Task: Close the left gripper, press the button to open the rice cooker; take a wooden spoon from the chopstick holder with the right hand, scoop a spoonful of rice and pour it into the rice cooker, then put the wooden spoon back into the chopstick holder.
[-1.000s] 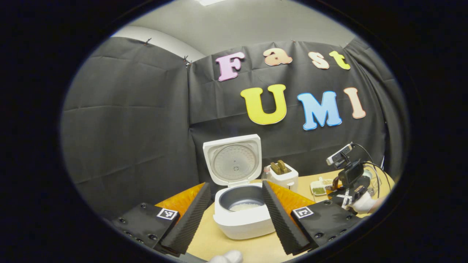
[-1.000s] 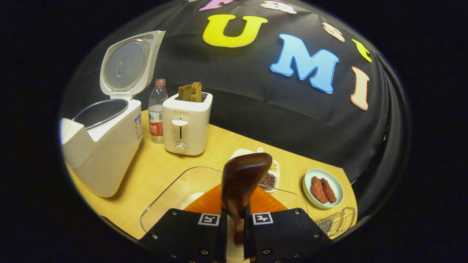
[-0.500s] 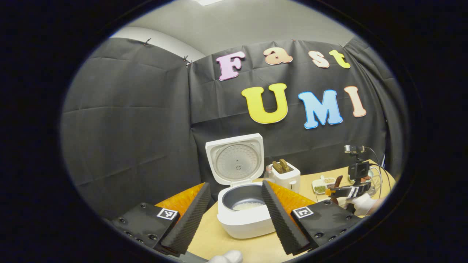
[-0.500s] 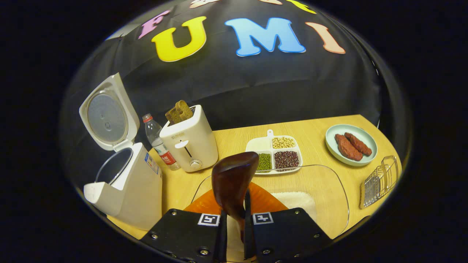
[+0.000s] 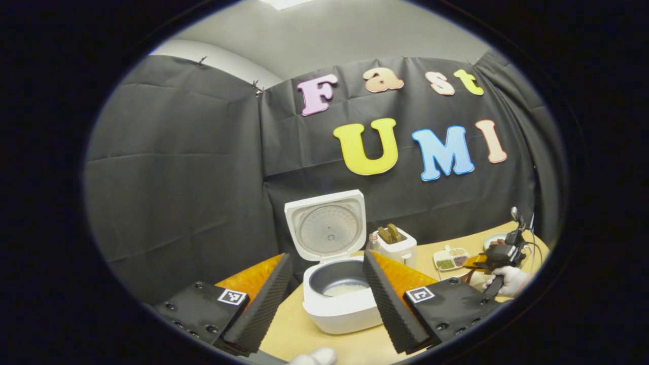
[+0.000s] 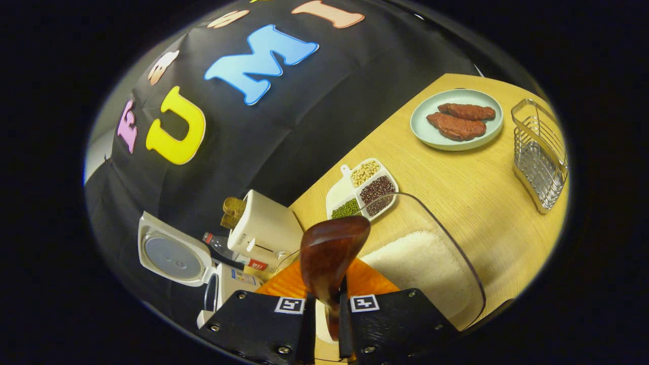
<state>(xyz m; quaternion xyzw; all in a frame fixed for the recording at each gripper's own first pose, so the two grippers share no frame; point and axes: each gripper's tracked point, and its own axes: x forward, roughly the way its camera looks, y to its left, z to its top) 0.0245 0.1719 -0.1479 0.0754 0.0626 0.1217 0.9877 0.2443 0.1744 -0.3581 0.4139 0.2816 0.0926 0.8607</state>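
The white rice cooker (image 5: 338,304) stands with its lid (image 5: 327,225) up, and some rice lies in its dark pot. My left gripper (image 5: 324,304) hangs open in front of it, one finger to each side. My right gripper (image 6: 327,324) is shut on the handle of the dark wooden spoon (image 6: 332,251), whose bowl sticks up over a clear container (image 6: 447,231) of white rice (image 6: 413,258). The wire chopstick holder (image 6: 540,152) stands at the far right. In the left gripper view, a gloved hand holds the right gripper (image 5: 499,256) far off to the right.
A toaster (image 6: 261,228) with bread and a water bottle (image 6: 230,251) stand beside the cooker (image 6: 175,253). A divided dish (image 6: 362,187) of beans and a pale plate (image 6: 421,134) with meat lie on the wooden table (image 6: 471,187). A gloved hand (image 5: 314,356) shows below my left gripper.
My right gripper has rolled and swung rightward with the spoon, away from the cooker, bringing the rice container and the holder into fuller view. The left gripper has stayed open and hardly moved.
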